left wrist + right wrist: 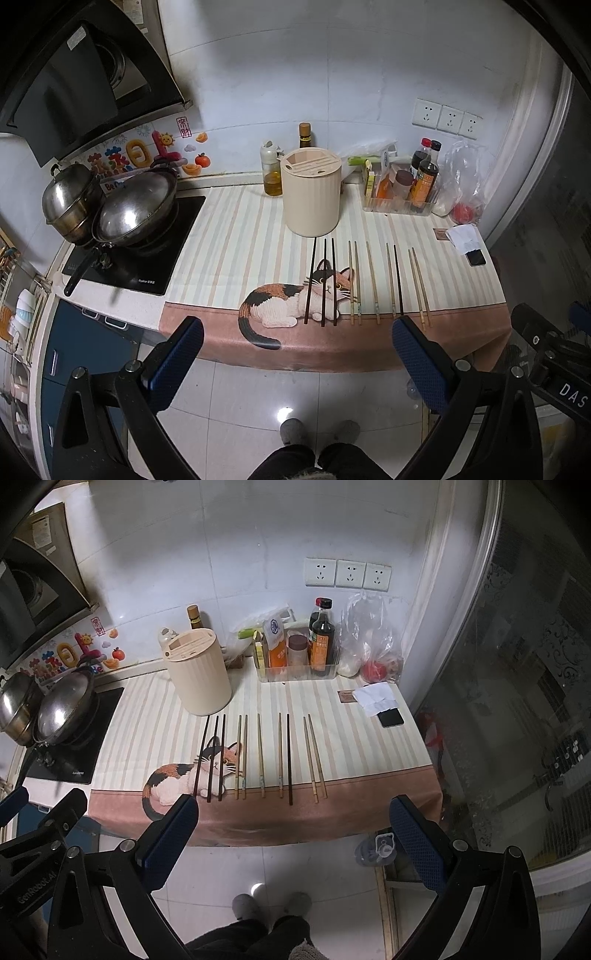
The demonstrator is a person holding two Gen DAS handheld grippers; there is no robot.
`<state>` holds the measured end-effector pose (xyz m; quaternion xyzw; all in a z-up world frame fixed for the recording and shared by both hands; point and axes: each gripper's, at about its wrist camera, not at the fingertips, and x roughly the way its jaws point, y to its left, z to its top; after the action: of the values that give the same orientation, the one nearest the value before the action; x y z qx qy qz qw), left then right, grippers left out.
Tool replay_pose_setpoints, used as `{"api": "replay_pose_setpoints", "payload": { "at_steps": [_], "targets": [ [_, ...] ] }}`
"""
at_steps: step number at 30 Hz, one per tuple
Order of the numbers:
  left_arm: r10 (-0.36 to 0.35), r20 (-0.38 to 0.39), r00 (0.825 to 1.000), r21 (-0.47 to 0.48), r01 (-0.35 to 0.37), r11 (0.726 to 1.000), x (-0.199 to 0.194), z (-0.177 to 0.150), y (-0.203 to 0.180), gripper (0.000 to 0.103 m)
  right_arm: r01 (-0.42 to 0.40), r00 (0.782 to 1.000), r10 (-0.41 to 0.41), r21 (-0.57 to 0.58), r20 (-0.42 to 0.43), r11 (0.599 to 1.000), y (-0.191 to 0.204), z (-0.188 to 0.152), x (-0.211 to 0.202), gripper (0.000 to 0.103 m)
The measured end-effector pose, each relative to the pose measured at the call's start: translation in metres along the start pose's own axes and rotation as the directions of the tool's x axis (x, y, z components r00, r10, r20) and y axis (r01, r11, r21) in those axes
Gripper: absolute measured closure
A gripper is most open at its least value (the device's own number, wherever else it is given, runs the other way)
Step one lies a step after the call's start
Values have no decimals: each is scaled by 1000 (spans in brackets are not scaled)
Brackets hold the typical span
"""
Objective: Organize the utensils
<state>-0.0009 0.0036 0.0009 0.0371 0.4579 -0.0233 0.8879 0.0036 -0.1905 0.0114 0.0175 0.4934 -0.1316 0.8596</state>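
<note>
A lidded wok (136, 206) and steamer pot (68, 197) are sitting on the far-left cooktop (147, 269), while sauce bottles (322, 638) are standing far right beneath wall sockets (347, 573).

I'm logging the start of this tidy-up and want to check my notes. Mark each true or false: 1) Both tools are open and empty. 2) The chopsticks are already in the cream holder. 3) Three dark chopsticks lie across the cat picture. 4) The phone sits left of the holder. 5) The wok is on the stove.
1) True: the left tool and the right tool are open and hold nothing.
2) False: the chopsticks lie flat in front of the cream holder.
3) True: the dark chopsticks cross the cat picture.
4) False: the phone is at the right.
5) True: the wok is on the stove.
</note>
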Motion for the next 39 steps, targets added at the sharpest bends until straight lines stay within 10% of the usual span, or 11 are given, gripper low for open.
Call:
{"api": "replay_pose_setpoints", "payload": {
  "at_steps": [39],
  "targets": [
    [-13,24,1000,-10,13,1000,-19,5,-5,0,-6,1000,6,-1,27,1000,-2,6,-20,0]
  ]
}}
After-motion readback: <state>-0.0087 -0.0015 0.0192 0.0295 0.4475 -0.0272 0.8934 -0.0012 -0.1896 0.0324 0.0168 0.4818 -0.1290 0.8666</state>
